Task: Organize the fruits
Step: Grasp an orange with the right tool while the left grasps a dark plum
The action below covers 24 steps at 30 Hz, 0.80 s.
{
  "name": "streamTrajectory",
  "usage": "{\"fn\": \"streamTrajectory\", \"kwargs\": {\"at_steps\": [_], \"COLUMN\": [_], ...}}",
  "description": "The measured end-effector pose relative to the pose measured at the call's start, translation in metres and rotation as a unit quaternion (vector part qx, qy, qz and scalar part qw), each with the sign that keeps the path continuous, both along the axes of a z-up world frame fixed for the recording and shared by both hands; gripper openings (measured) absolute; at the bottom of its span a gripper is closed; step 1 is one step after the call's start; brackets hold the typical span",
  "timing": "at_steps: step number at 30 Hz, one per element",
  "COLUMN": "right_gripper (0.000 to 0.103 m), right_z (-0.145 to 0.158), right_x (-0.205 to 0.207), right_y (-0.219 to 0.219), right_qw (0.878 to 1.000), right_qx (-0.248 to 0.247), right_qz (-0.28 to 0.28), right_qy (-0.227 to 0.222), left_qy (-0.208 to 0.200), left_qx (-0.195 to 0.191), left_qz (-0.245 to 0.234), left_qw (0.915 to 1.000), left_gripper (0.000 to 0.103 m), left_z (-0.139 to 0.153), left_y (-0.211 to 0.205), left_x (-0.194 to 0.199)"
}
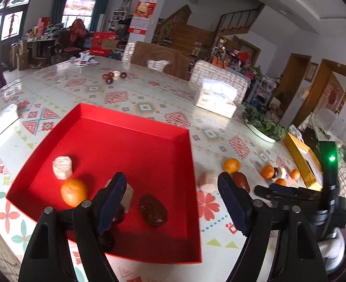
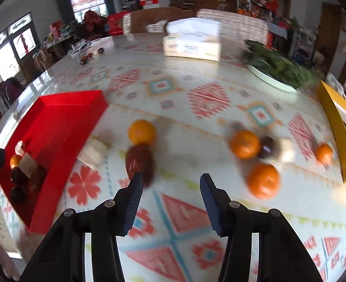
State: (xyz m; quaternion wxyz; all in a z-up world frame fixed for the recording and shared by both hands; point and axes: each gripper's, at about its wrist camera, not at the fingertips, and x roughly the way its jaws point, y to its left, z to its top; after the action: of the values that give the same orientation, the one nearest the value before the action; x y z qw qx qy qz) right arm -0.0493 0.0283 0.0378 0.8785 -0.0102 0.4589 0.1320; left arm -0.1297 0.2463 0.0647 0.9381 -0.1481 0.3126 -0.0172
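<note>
Left gripper [image 1: 173,188]: fingers spread wide, nothing between them, held over the near part of the shallow red cardboard tray [image 1: 135,122] on the patterned table [image 1: 149,89].

Tray contents: a round orange mandarin [image 1: 73,192] left of the left finger; a pale, rough-skinned cut chunk [image 1: 62,167] beyond it; a second pale chunk [image 1: 127,195] partly hidden behind the left finger; a dark brown wrinkled oval fruit [image 1: 153,210] between the fingers. Dark round items lie partly hidden under the left finger; kind cannot be told.

Right gripper [image 2: 170,181]: fingers spread apart, empty, above the table. The view is motion-blurred. A dark red oval fruit [image 2: 140,163] lies just ahead of the left finger, touching an orange mandarin [image 2: 141,132] beyond it. Another mandarin [image 2: 263,180] sits right of the right finger, with two more and a dark round fruit [image 2: 268,146] farther off.

Writing: the white tissue box [image 1: 216,101] carries print, not legible. The red wall calendar [image 1: 141,17] shows a date grid, unreadable.
</note>
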Motion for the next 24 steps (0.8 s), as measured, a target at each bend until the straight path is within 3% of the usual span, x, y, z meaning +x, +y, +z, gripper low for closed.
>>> {"fn": "streamTrajectory", "kwargs": {"at_steps": [3,7,18,21,24], "right_gripper": [0.055,0.055,0.054,0.039,0.039], "right_z": [0.014,0.023,-0.020,-0.025,-0.025], "right_x": [-0.008,-0.005,0.029,0.032,0.032], "right_y": [-0.033,-0.067,-0.070,-0.077,-0.083], "right_qw": [0.999,0.998,0.999,0.999,0.998], "right_qx": [0.036,0.023,-0.004,0.005,0.030], "right_qz": [-0.015,-0.043,-0.046,-0.053,-0.054], "right_qy": [-0.017,-0.048,-0.012,-0.003,0.001], "left_qy": [-0.001,0.010,0.048,0.061,0.073], "left_qx": [0.004,-0.004,0.027,0.043,0.061], "left_qz": [-0.018,-0.048,-0.120,-0.135,-0.149], "left_qw": [0.9998,0.9988,0.9913,0.9881,0.9842], "left_gripper": [0.079,0.079,0.079,0.079,0.079], "left_z": [0.000,-0.002,-0.018,-0.026,-0.034], "left_y": [-0.010,-0.027,-0.092,-0.107,-0.122], "left_x": [0.002,0.009,0.033,0.047,0.063]}}
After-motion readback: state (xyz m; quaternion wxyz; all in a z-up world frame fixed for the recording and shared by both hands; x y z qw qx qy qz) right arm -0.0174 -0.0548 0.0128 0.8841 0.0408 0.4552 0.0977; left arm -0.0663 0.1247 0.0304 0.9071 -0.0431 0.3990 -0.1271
